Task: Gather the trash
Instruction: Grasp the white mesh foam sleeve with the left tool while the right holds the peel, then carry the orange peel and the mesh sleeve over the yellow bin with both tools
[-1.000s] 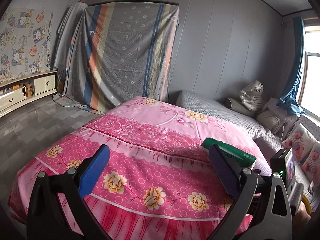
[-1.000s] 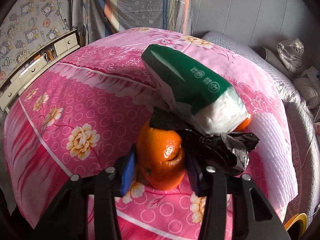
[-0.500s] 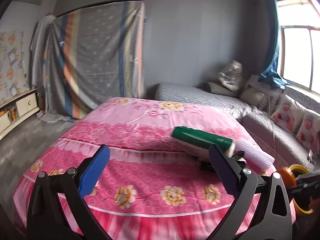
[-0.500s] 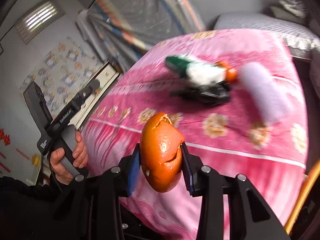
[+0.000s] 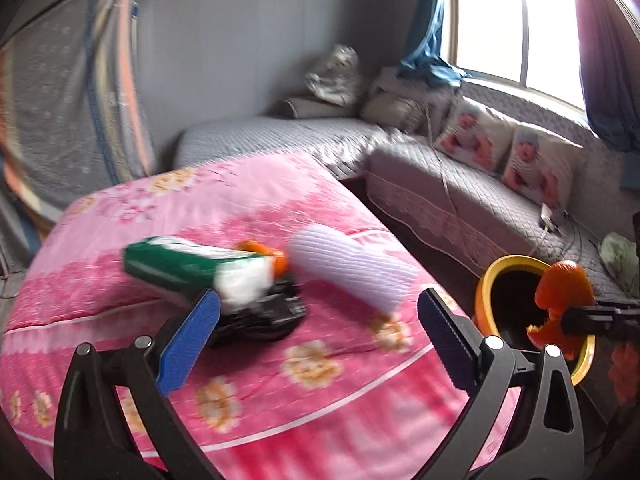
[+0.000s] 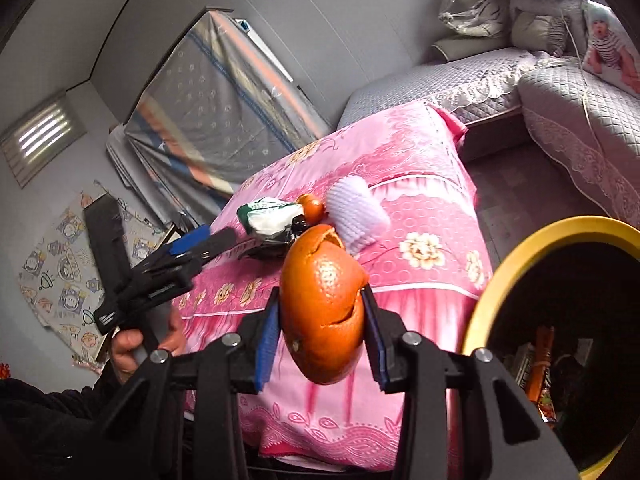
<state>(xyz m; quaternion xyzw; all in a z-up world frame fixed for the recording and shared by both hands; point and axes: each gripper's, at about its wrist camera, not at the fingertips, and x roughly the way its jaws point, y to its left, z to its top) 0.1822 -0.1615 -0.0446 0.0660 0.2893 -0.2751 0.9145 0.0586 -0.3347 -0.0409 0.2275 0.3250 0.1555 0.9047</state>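
Peel (image 6: 322, 308) clamped betw. pads of R gripper (image 6: 320, 344), held in air just beside bin (image 6: 516, 264) rim. L gripper (image 5: 316, 340) jaws spread wide, nothing betw. them, over bed (image 5: 280, 380). Pack (image 5: 192, 268), black bag (image 5: 260, 316) on bed.

Bin (image 6: 504, 276) right of bed (image 6: 432, 208)

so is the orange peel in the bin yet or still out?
Out. The right gripper is shut on the orange peel, held beside the yellow-rimmed bin, at its rim rather than inside.
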